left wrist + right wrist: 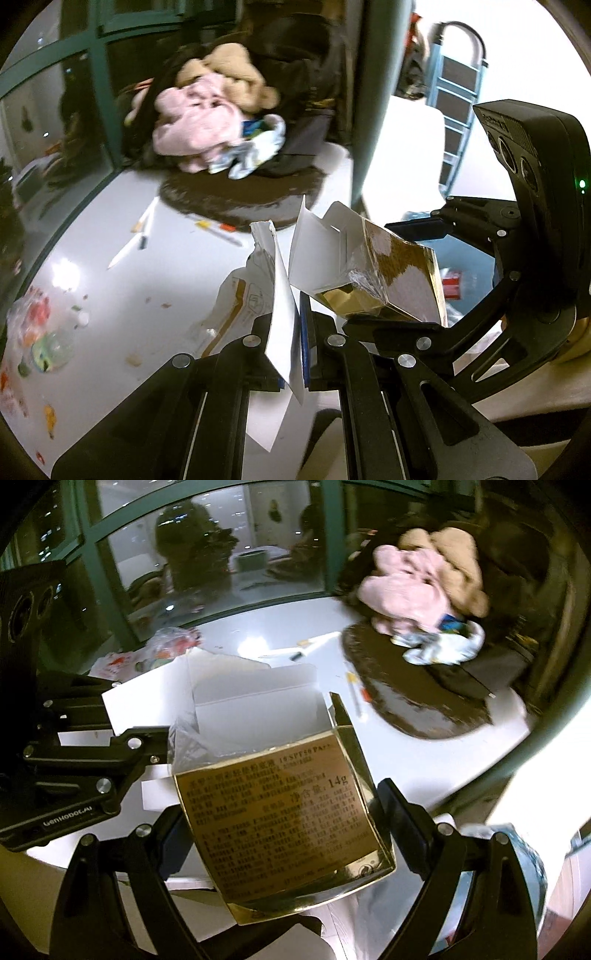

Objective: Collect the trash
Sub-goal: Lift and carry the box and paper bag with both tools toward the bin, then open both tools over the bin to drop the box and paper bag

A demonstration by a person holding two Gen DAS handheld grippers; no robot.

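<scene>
On the far left of the white tabletop [122, 295] a clear crinkled plastic bag with coloured wrappers inside [35, 328] lies uncollected, with small crumbs and scraps scattered just beside it. Further in, what look like three or four thin white pens or markers [142, 230] lie loose near the edge of a dark round mat [240, 195], which carries one pile of pink and tan plush toys [207, 110] that is probably not trash. At centre the left gripper [295, 325] is pressed together on a folded sheet of white paper [284, 325], held upright between its pads, with a torn printed paper wrapper [240, 299] behind it, apparently lying on the table. To the right, the right gripper [280, 808] pinches one opened gold cardboard box with printed text and white inner flaps [284, 805] from both sides, lifted clear of the table and close beside the left gripper's paper. By my judgement the task is in its middle: two pieces are in hand but not yet dropped anywhere, and no bin shows clearly in either view. Left to gather are the bag, the wrapper and the crumbs.
</scene>
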